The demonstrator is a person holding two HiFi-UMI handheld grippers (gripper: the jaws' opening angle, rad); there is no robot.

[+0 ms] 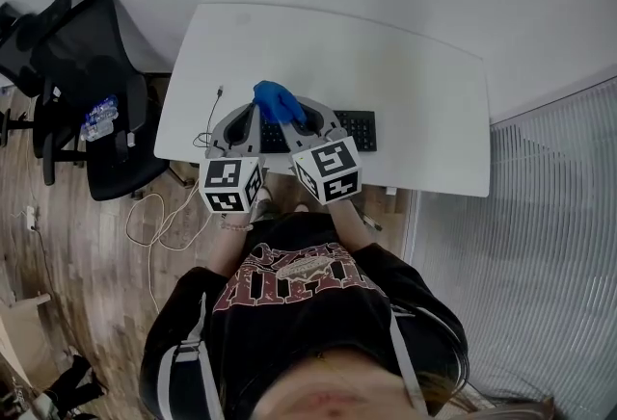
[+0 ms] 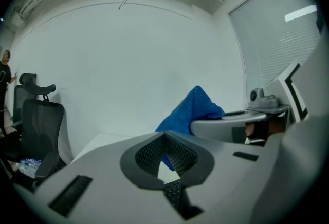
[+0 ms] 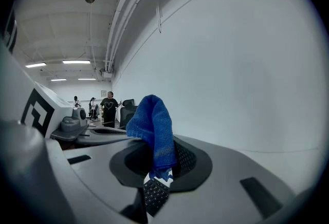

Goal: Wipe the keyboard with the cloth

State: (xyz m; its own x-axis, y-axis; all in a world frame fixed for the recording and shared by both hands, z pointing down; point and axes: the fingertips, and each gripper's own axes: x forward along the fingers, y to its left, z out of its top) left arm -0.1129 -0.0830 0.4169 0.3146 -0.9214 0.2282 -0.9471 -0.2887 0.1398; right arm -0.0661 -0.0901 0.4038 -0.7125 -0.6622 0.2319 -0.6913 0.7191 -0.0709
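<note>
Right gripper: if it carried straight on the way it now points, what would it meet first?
Probably nothing close. The right gripper, shut on the blue cloth, points about level above the keyboard, so only the white wall beyond the table lies ahead; tilted slightly down, it would meet the table.

— Where do we place the keyboard (image 1: 362, 129)?
— On the table (image 1: 415, 71), near its front edge, partly under both claws. We note the cloth (image 1: 277, 100) in the right claw (image 1: 295, 119), above the keyboard, with the left claw (image 1: 249, 115) just to its left. A chair (image 1: 96, 91) stands left of the table.
</note>
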